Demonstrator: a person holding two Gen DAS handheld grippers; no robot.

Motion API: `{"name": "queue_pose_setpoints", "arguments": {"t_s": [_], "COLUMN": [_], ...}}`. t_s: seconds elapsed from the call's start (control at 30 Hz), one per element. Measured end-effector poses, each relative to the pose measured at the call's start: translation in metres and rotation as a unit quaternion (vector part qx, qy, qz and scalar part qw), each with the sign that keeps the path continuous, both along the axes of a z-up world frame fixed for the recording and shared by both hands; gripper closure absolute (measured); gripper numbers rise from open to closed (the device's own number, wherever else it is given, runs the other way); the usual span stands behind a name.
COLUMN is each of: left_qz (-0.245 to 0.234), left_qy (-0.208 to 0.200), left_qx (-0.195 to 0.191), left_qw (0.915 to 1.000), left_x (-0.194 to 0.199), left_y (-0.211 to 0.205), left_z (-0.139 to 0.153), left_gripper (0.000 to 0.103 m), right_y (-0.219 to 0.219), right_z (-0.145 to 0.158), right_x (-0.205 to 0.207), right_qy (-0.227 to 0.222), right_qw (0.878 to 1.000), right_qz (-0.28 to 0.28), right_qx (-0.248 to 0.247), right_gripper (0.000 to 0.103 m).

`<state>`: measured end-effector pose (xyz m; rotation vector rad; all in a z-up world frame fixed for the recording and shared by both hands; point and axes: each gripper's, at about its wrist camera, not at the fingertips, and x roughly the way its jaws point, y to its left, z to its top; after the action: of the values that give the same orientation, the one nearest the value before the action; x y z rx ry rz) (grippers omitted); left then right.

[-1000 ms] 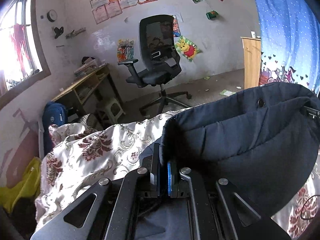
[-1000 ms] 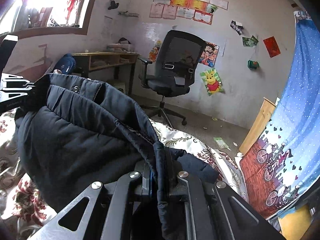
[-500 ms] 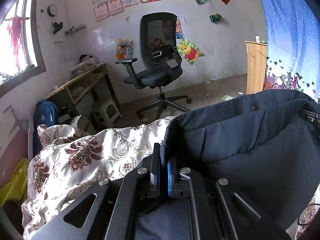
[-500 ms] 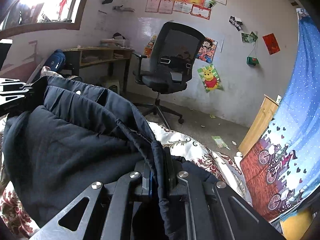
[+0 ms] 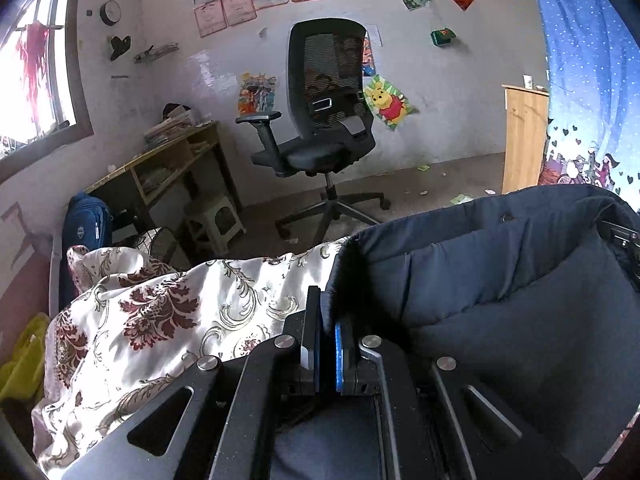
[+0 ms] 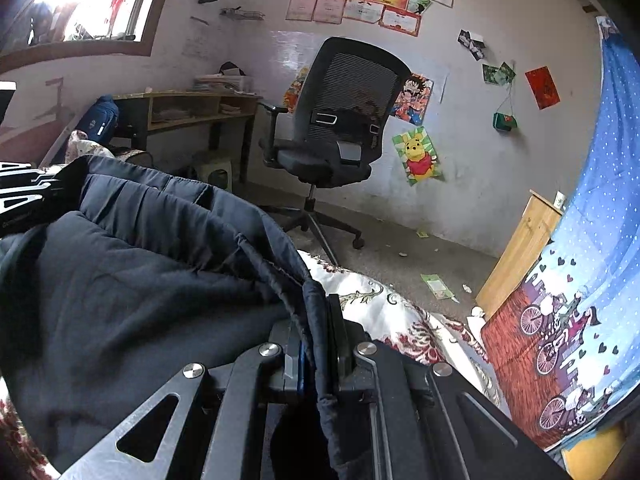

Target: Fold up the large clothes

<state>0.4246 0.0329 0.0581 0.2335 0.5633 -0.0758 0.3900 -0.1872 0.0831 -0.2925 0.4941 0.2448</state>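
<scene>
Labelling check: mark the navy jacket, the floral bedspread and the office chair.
navy jacket [image 5: 500, 320], left wrist view, padded body panel.
floral bedspread [image 5: 160, 320], left wrist view, red flower motif.
office chair [image 6: 352, 92], right wrist view, mesh backrest.

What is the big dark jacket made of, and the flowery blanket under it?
The jacket looks like padded fabric, probably a synthetic shell with soft filling: it is matte navy, puffy, with stitched quilt lines and metal snaps. The blanket looks like satin or a similar smooth cloth: its cream surface shines faintly and falls in soft folds, with a dark red flower pattern.
</scene>
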Motion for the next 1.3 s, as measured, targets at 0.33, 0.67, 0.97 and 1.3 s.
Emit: {"name": "queue_pose_setpoints", "arguments": {"t_s": [0.33,0.67,0.97,1.3], "left_qz": [0.006,0.017,0.021,0.02], "left_qy": [0.0,0.025,0.026,0.025], "left_qx": [0.001,0.015,0.025,0.032], "left_qw": [1.0,0.9994,0.9991,0.999], "left_x": [0.028,0.047,0.05,0.049], "left_y": [0.004,0.002,0.004,0.001], "left_z": [-0.022,-0.05,-0.058,-0.061], "left_gripper": [0.098,0.098,0.098,0.098], "right_y": [0.005,0.007,0.009,-0.015], "right_z": [-0.015,-0.041,-0.047,-0.046], "right_x": [0.034,0.053,0.054,0.053], "right_qy": [0.008,0.028,0.019,0.045], "right_qw": [1.0,0.999,0.999,0.998], "right_qz": [0.002,0.006,0.011,0.038], "right_qx": [-0.011,-0.02,-0.034,-0.009], "right_gripper": [0.095,0.094,0.092,0.056]}}
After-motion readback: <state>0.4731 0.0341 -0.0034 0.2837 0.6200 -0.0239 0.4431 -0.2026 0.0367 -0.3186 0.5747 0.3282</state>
